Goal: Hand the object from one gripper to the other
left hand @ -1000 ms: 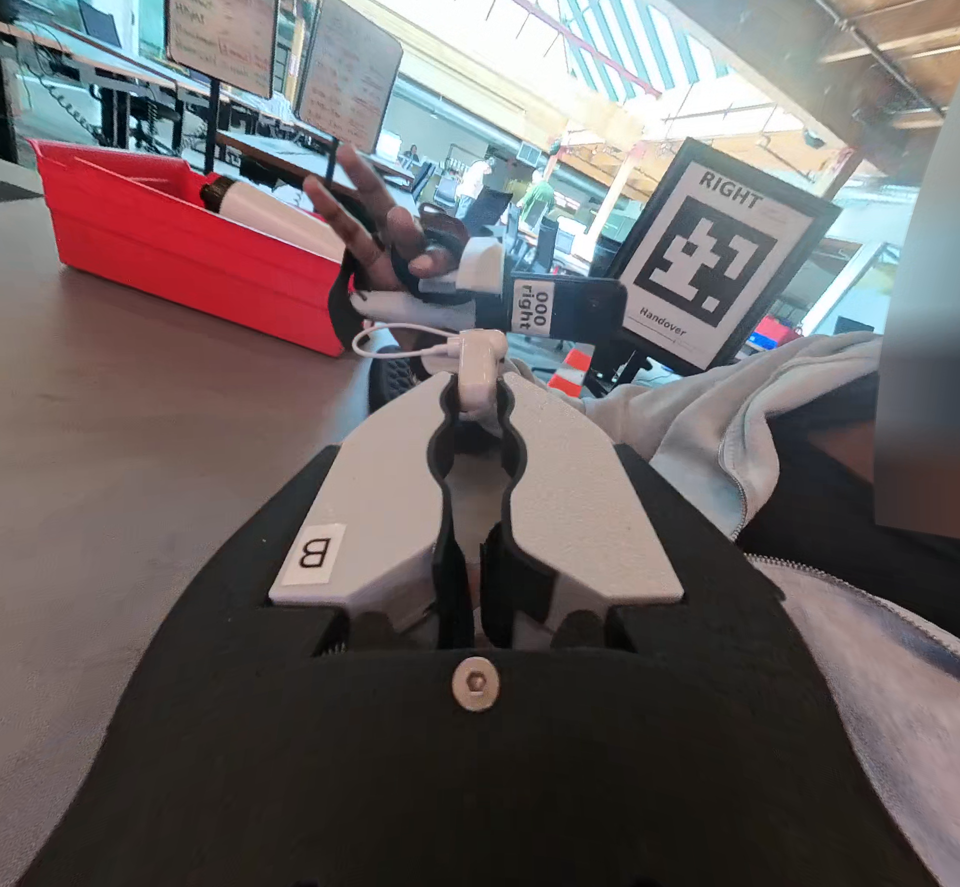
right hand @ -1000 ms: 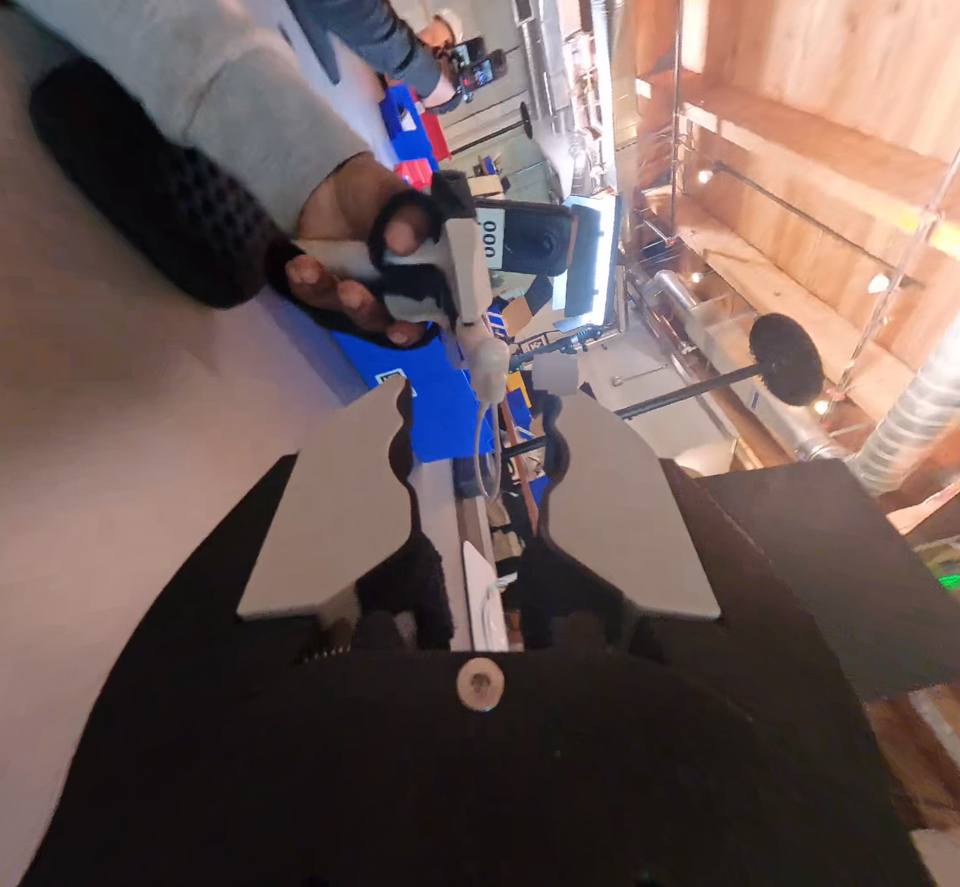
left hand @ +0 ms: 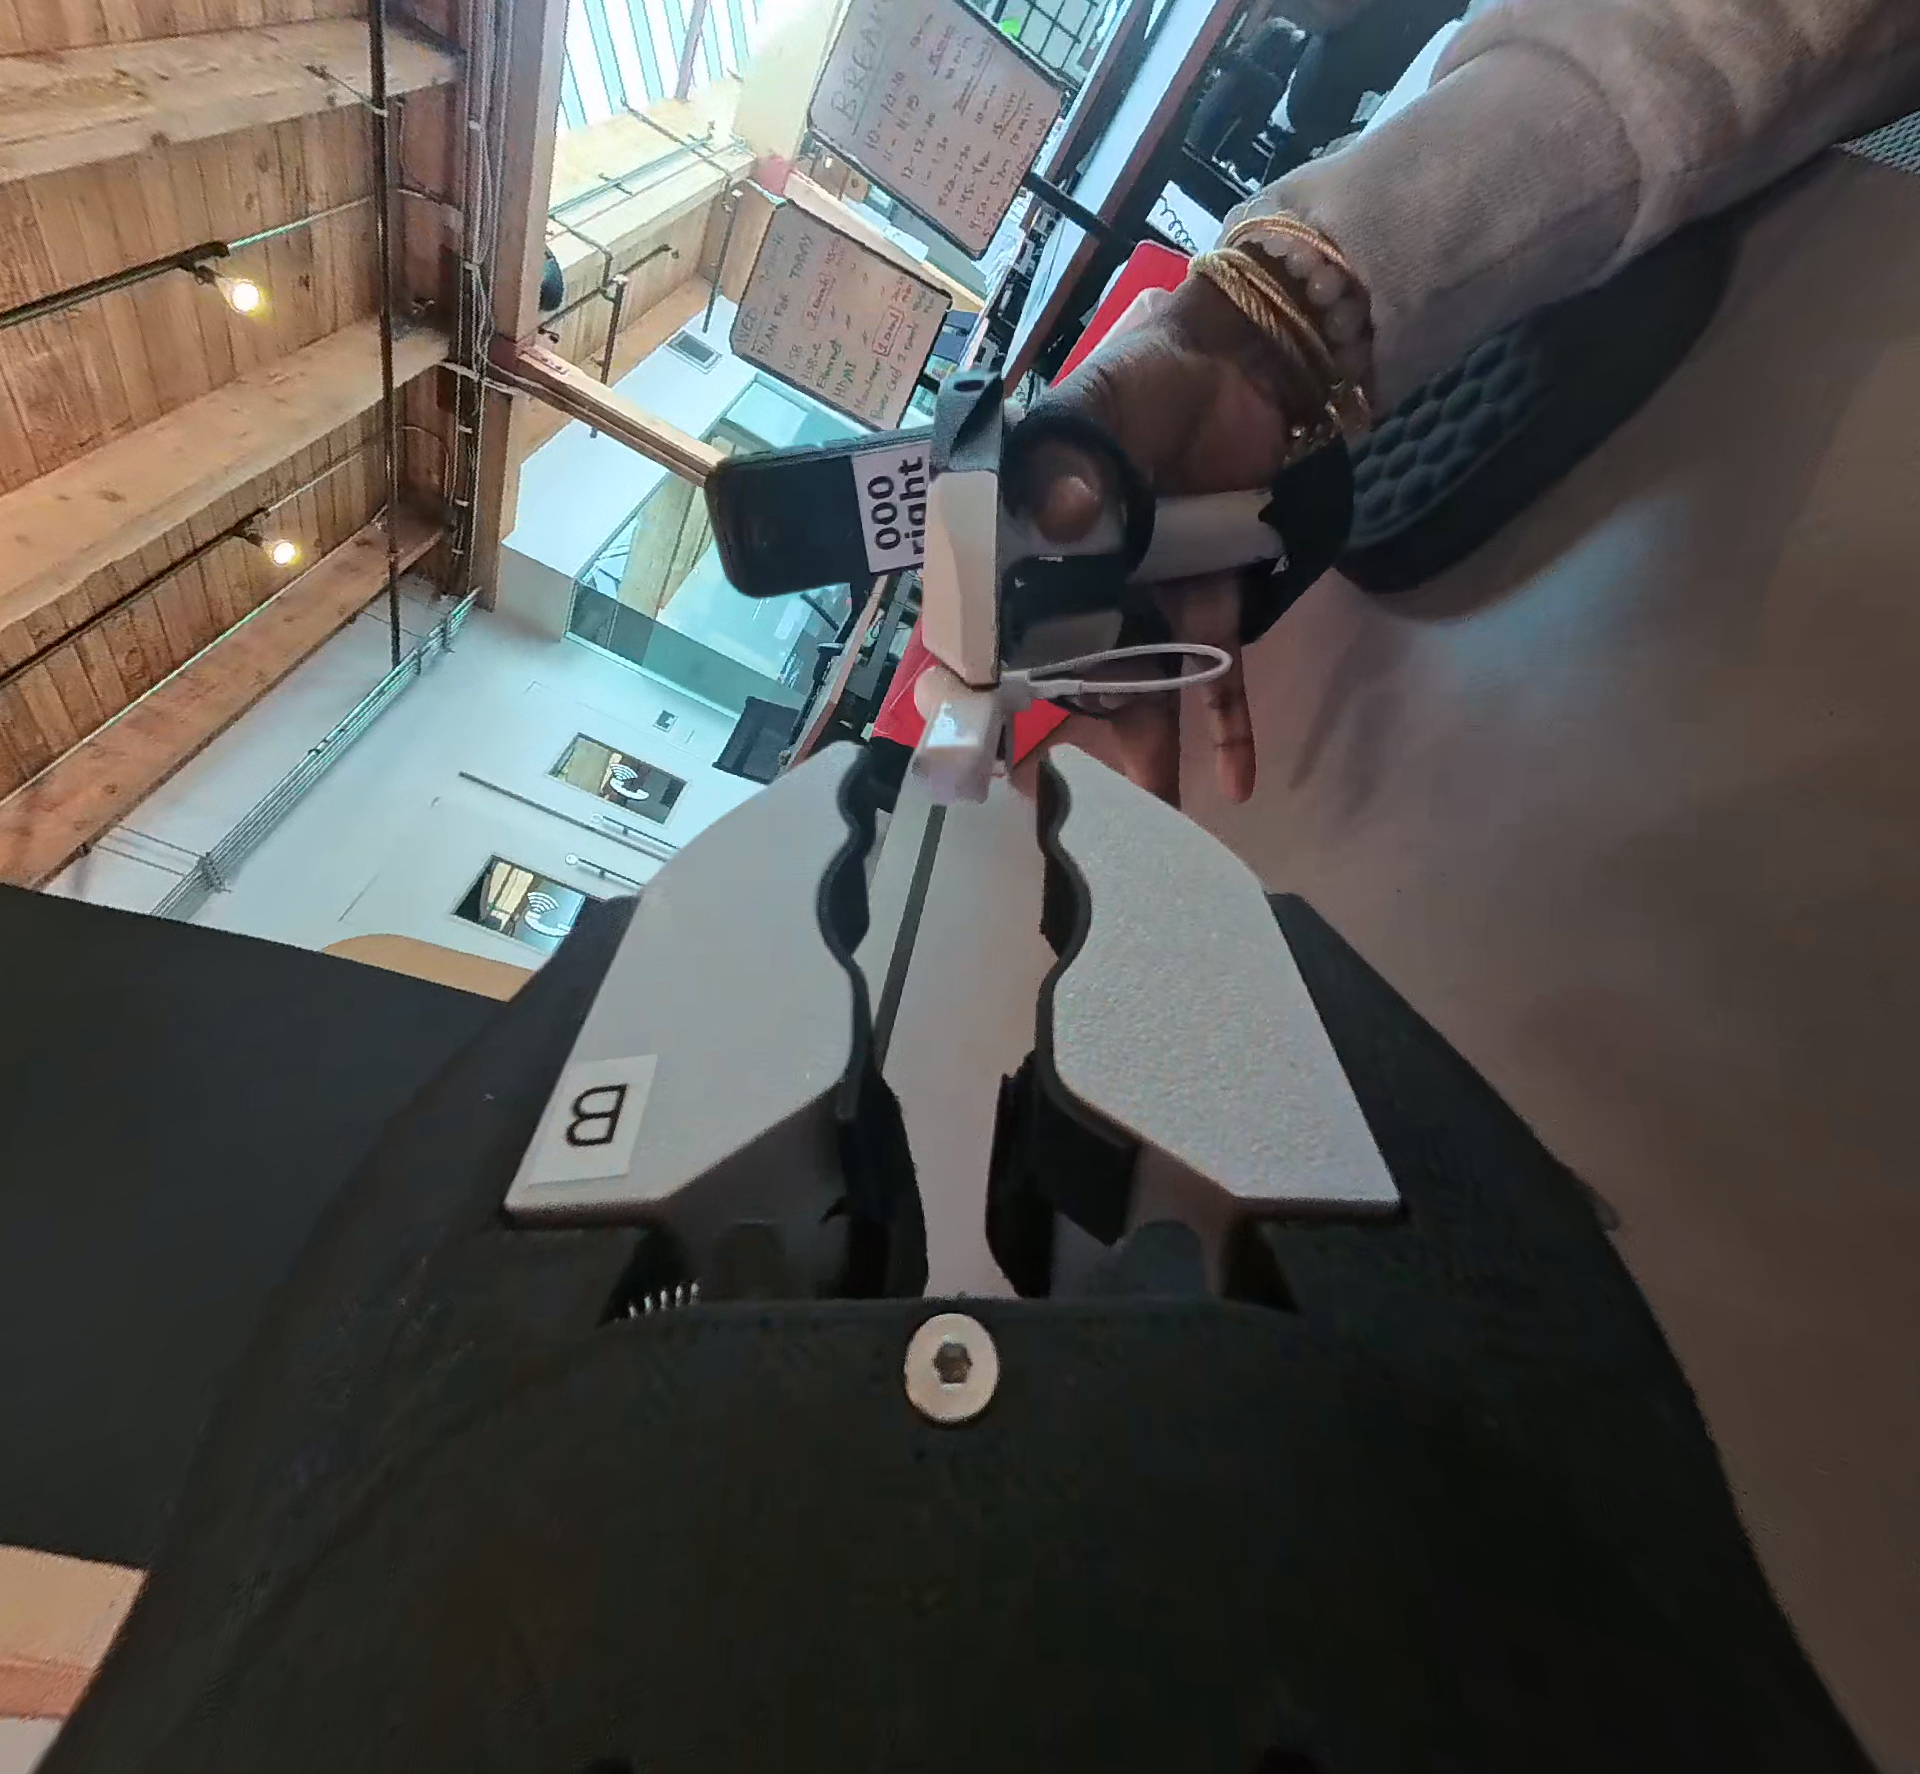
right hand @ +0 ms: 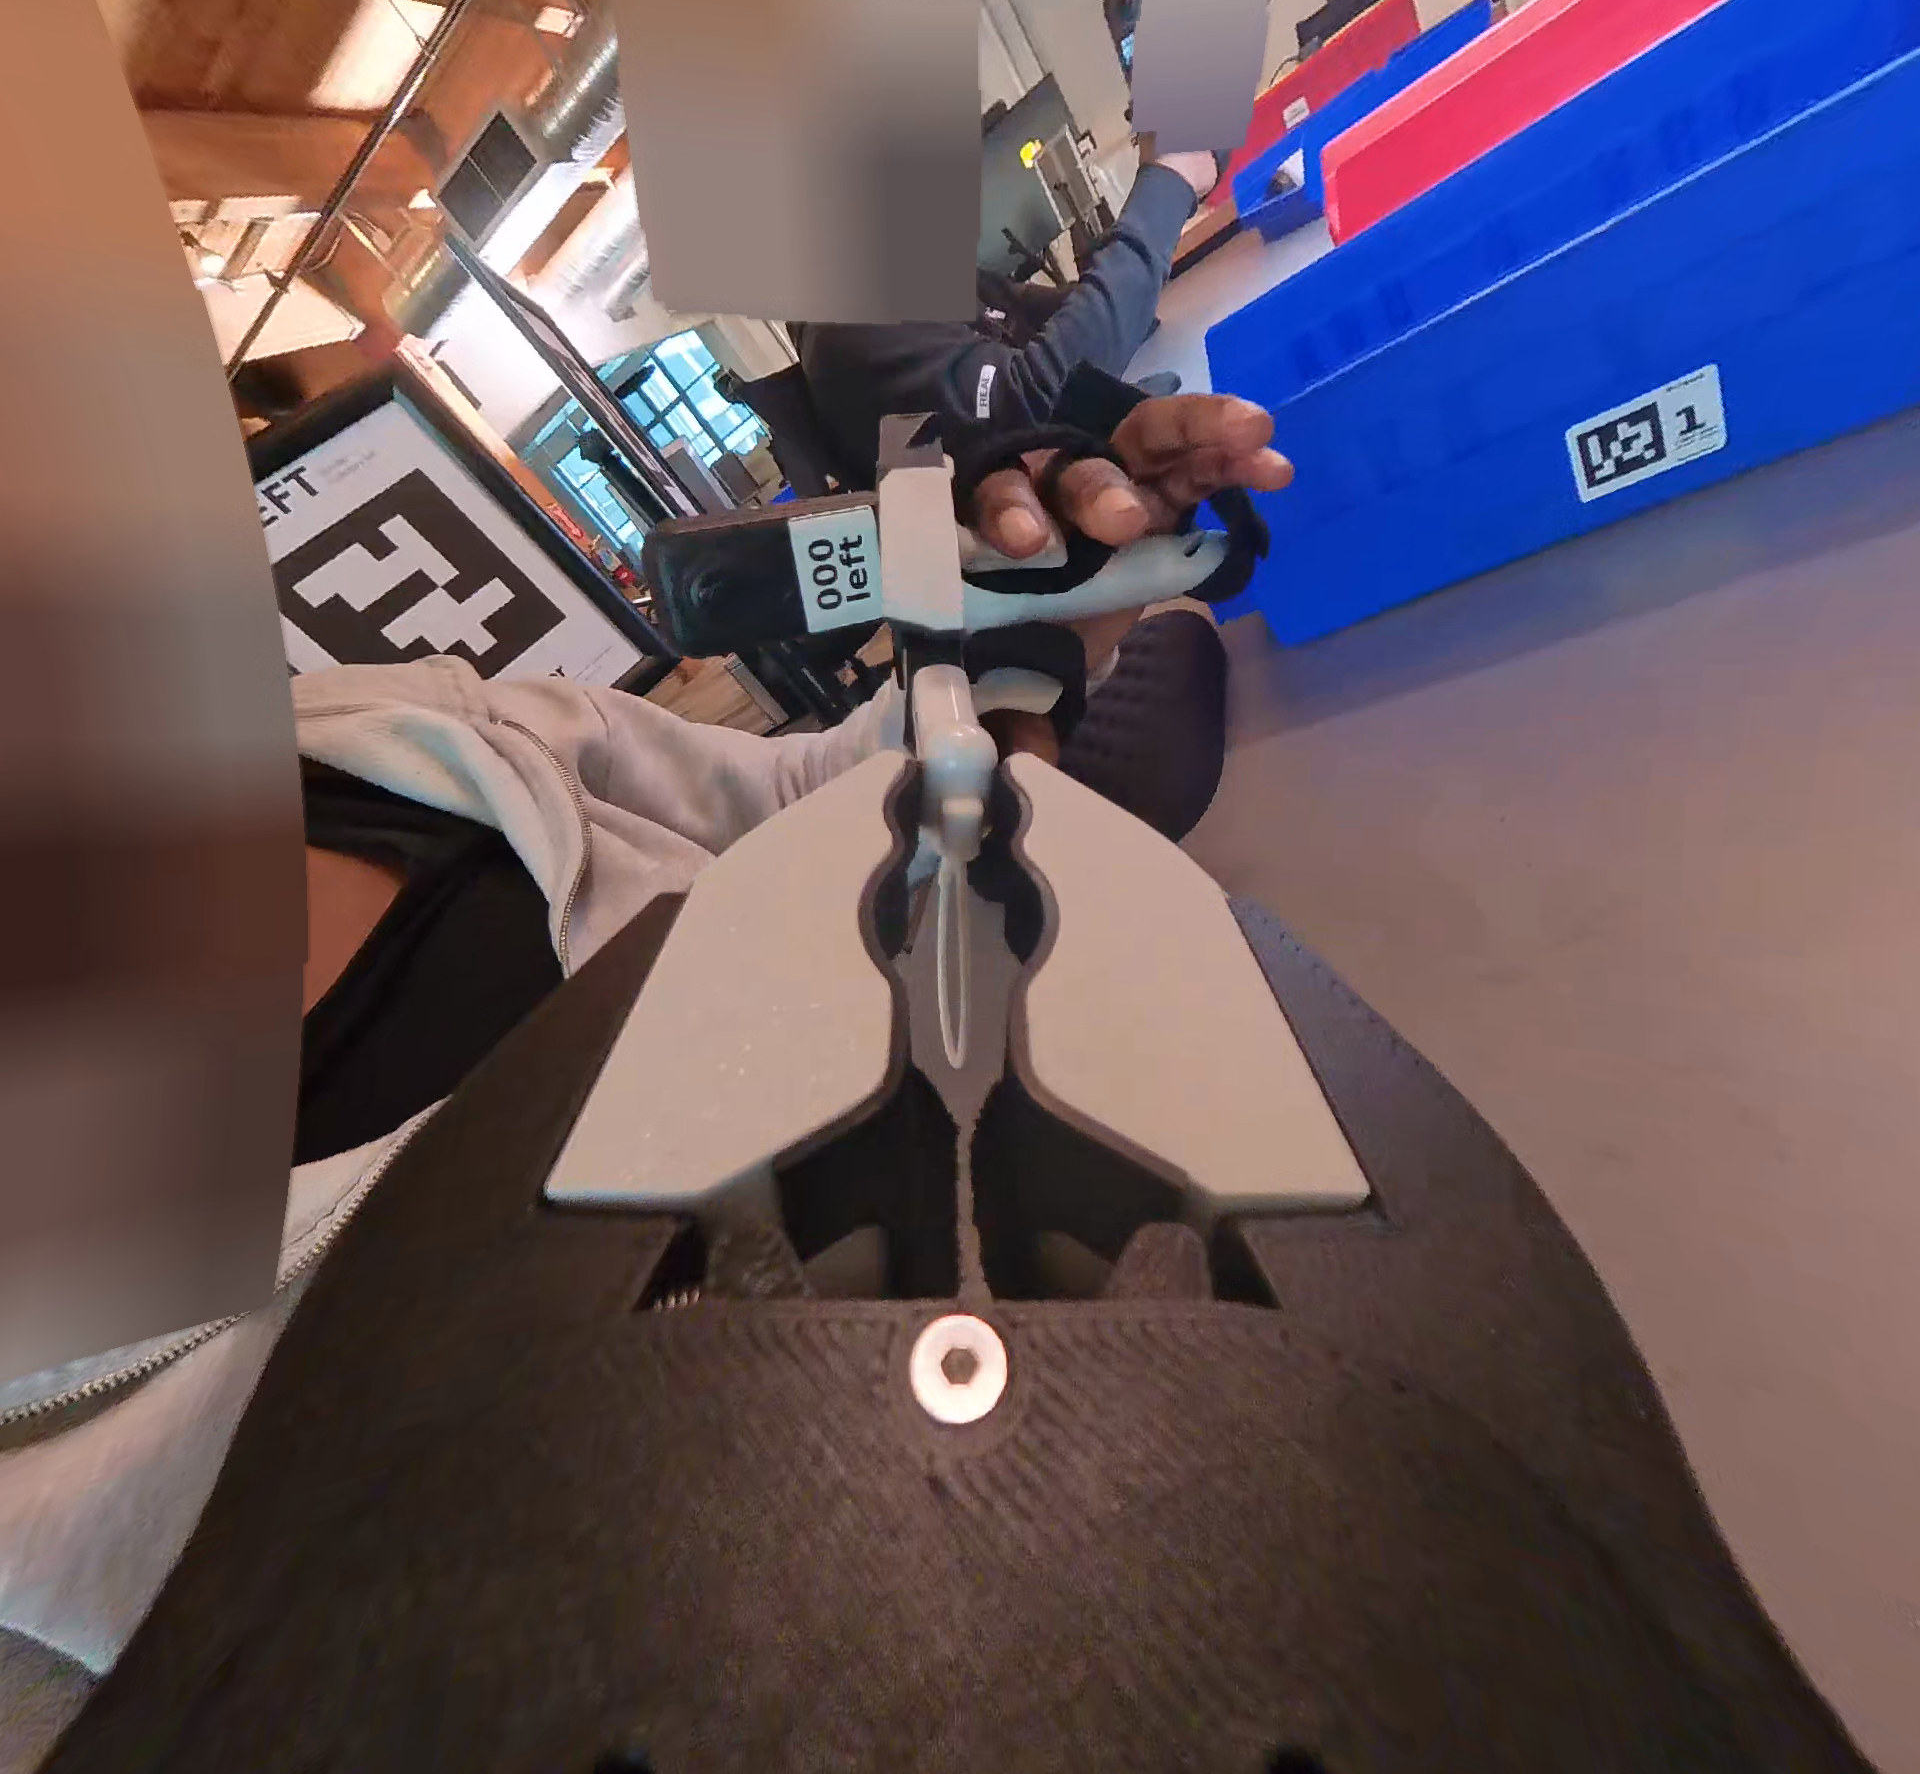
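A small white adapter with a cable loop (right hand: pixel 954 877) is gripped in the closed right claw (right hand: pixel 956 789), held above the grey worktop (right hand: pixel 1558 841). The left claw (left hand: pixel 951 794) is parted and empty just beside it. The adapter could be dropped if the pinch is slackened.

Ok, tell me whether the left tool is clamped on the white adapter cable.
No: the fingers of the left tool stand apart, with gaps on both sides of the white adapter cable, which the right tool grips.

Left gripper (left hand: pixel 951 789) agape, right gripper (right hand: pixel 958 794) clamped.
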A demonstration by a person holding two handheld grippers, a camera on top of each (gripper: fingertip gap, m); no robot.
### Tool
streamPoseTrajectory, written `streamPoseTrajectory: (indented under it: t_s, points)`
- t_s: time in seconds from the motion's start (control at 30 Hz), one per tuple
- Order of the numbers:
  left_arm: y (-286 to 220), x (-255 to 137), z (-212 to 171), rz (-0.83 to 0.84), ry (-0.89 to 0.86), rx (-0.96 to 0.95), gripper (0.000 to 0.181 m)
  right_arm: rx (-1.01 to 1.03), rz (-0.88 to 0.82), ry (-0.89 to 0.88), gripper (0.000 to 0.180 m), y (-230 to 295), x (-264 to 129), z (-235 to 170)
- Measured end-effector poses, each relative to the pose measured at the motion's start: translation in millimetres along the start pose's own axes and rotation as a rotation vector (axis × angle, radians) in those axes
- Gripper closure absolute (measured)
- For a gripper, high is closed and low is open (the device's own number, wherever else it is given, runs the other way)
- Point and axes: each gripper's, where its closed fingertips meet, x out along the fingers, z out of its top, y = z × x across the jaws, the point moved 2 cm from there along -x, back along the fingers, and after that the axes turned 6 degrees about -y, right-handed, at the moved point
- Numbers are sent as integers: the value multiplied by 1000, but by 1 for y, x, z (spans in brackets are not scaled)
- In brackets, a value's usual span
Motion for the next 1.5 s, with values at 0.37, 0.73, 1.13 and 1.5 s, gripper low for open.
streamPoseTrajectory:
  t_s: [0.37, 0.73, 1.13, 1.5]
  points:
    - [33, -13, 6, 100, -139, -526, 168, -409, -89, -149, 85, 6, 8, 20]
    - [23, -20, -5, -212, -279, -1512, 168, -1686, -361, -1, 122, 20, 10, 12]
    - [13, -12, 5, -232, -281, -1339, 144, -1560, -330, 47, 166, 21, 17, 5]
    - [1, 1, 2, 17, -7, 28, 124, 13, 56, -172, 167, 5, -7, 22]
